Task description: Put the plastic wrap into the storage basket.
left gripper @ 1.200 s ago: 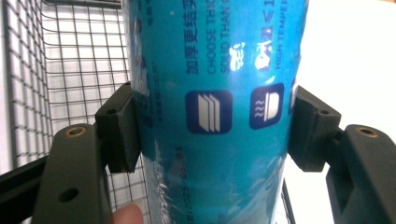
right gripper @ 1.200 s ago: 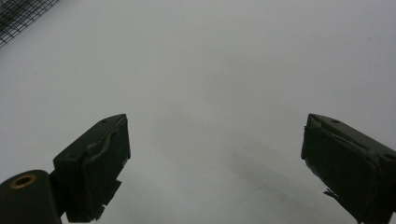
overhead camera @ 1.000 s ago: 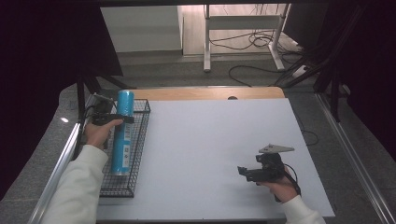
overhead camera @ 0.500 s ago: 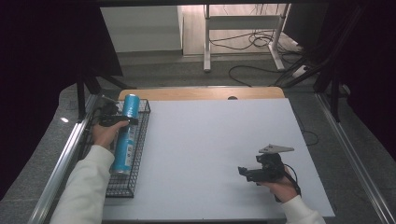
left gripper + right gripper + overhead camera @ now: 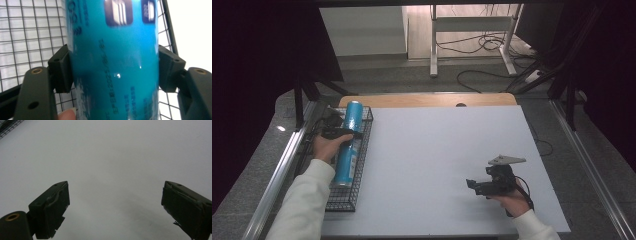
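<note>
We see the matte white tabletop [image 5: 442,150] evenly lit from above, while the surroundings fall into near black. In the left gripper view, the glossy blue cylindrical can [image 5: 113,62] sits too close, its print soft, with small specular glints. The right gripper view is dim, grey and softly shadowed.

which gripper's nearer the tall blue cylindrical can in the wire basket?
Left. The left gripper has its jaws pressed on the blue can; the right gripper is open, far across the white table.

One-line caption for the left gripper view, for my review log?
Left gripper shut on blue can over wire basket.
</note>
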